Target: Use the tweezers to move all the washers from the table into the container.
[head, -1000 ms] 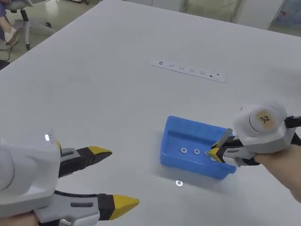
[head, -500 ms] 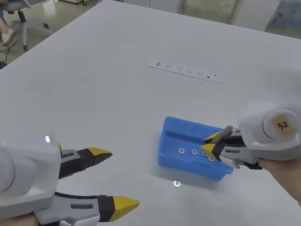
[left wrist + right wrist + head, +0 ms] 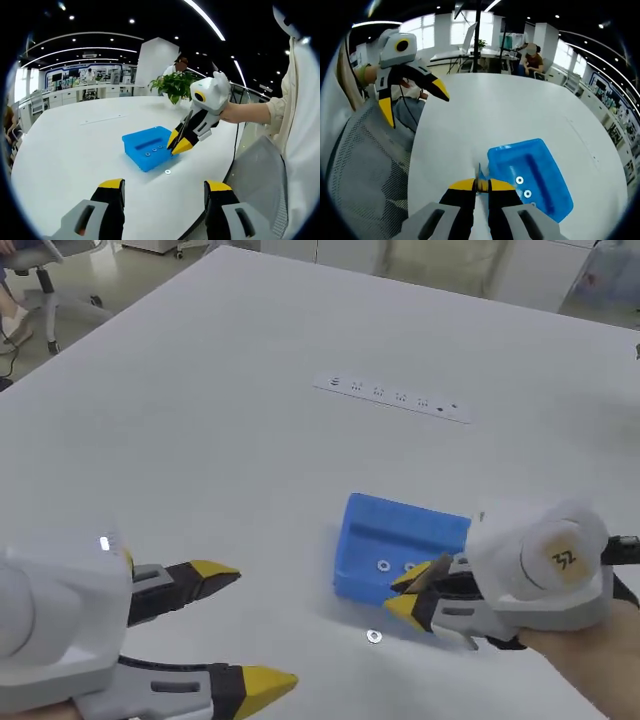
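A blue container [image 3: 410,525] sits on the white table [image 3: 250,440] with washers [image 3: 384,566] lying inside it. One washer [image 3: 374,637] rests on the table just in front of the container, also in the left gripper view [image 3: 167,172]. My right gripper [image 3: 400,597] hovers over the container's near edge, shut on thin metal tweezers [image 3: 480,176] that point down beside the container [image 3: 540,175]. My left gripper [image 3: 245,625] stays open at the near left, nothing between its jaws [image 3: 165,187]. It also appears at the upper left of the right gripper view [image 3: 412,97].
A flat strip of sockets [image 3: 392,397] is set into the table beyond the container. Office chairs [image 3: 40,280] stand past the far left corner. A potted plant [image 3: 175,85] and a seated person [image 3: 532,57] are far off.
My right gripper has come left and nearer with the tweezers, from over the container's right part to its front edge near the loose washer. The left gripper stayed put.
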A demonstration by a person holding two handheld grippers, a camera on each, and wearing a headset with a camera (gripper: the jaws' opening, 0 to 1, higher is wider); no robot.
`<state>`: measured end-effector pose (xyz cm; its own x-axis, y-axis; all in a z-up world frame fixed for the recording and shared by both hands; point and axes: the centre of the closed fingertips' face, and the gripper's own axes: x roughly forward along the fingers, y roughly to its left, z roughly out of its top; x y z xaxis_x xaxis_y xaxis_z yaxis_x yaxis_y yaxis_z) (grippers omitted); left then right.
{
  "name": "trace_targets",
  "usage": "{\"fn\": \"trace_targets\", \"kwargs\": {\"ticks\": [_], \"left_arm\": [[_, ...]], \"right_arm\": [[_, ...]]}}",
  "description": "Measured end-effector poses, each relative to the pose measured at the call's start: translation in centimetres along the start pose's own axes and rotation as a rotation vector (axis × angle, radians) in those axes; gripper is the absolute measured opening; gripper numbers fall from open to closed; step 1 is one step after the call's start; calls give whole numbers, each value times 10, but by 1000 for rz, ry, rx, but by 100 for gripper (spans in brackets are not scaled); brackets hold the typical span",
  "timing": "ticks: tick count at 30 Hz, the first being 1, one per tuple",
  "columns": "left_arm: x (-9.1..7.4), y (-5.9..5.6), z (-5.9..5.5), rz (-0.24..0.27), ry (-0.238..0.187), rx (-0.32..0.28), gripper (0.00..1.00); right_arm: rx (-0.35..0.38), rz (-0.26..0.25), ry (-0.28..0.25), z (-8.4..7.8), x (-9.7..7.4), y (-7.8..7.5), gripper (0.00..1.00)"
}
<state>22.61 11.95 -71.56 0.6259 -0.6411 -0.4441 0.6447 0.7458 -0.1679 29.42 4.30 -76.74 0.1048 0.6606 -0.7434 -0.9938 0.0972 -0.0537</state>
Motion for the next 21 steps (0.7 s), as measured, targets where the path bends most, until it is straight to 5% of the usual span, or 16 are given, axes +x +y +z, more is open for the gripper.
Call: {"fn": "trace_targets", "kwargs": {"ticks": [8,21], "left_arm": [[-3,1,-2,8,-1,-7,64],[-5,5,-4,19,2,-16,64]], "right_arm": [[-38,68,41,-12,21,13,5],[-58,101,105,-27,37,14,5]]}}
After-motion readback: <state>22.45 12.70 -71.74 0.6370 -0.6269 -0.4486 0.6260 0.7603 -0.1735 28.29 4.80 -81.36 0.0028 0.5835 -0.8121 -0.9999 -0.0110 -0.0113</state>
